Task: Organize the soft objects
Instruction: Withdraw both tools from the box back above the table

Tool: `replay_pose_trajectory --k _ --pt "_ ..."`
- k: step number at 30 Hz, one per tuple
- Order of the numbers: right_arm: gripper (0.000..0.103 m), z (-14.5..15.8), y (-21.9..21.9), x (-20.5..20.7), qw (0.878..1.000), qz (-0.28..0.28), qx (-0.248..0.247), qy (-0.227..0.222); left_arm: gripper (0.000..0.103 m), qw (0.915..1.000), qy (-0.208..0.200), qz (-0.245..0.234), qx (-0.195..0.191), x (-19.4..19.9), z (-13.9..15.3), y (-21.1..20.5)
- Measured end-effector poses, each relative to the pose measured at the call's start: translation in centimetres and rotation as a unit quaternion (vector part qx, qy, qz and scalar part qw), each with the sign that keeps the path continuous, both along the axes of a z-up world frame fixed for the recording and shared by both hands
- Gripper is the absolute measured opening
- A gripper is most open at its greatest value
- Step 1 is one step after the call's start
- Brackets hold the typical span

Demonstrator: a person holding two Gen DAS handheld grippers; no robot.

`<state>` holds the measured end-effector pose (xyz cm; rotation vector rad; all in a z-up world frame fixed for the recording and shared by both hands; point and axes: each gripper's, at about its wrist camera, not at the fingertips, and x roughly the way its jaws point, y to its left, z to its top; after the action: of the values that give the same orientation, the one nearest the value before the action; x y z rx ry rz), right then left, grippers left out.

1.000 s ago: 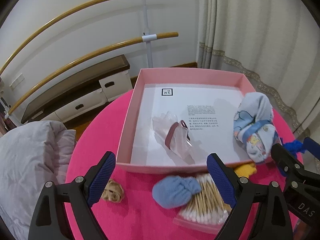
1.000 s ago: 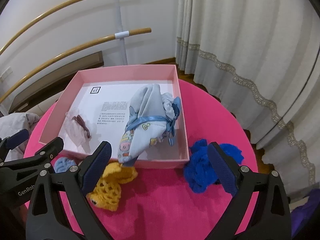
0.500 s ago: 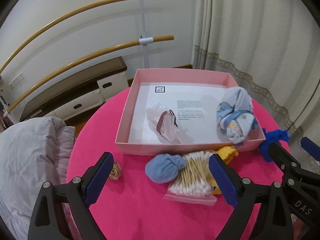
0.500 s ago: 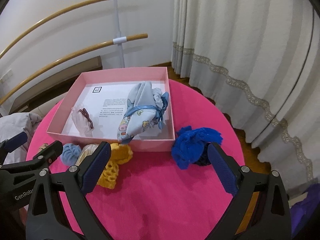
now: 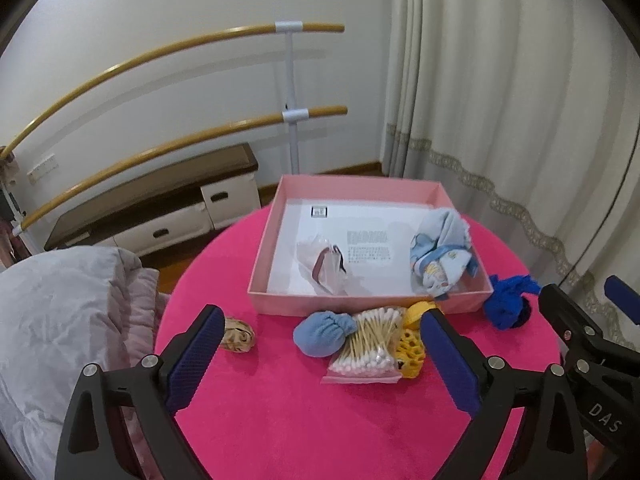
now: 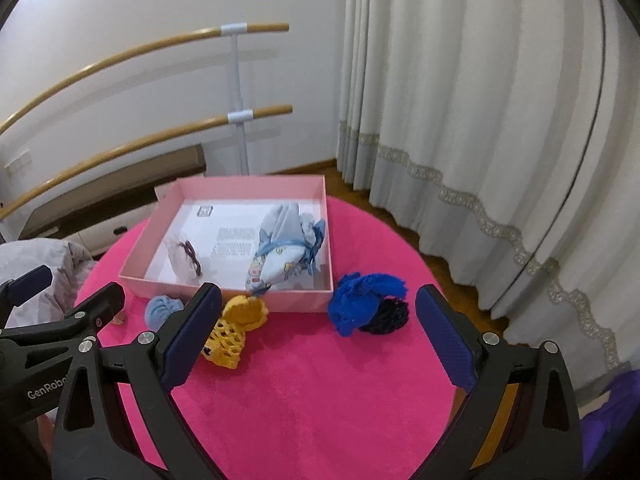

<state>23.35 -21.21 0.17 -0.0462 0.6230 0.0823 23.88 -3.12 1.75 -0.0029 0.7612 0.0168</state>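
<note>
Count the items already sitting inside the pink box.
2. A light blue printed cloth bundle lies at the right side of the pink box, and a clear pouch with a dark red band lies toward its near left. Nothing else shows on the box's white floor.

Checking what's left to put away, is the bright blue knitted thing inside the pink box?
No, the blue knit item lies on the table outside the pink box.

The left claw stands wide open over the pink table, its jaws having just been opening, with nothing between them. Just ahead lie a blue mitten, a bag of cotton swabs and a yellow knit piece. Beyond them sits the pink box, holding a printed cloth bundle.
</note>
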Motion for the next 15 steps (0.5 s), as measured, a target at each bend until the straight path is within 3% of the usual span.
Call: replay_pose_trajectory --k 8,15 --pt "0.098 2.9 -0.7 -4.0 0.998 -0.005 0.008 -0.055 0.102 0.9981 -0.061 0.005 -0.001 -6.2 3.4 0.0" --pt "0.098 4.3 -1.1 -6.9 0.996 -0.005 0.012 -0.085 0.102 0.9964 -0.084 -0.003 -0.011 -10.2 4.7 0.3"
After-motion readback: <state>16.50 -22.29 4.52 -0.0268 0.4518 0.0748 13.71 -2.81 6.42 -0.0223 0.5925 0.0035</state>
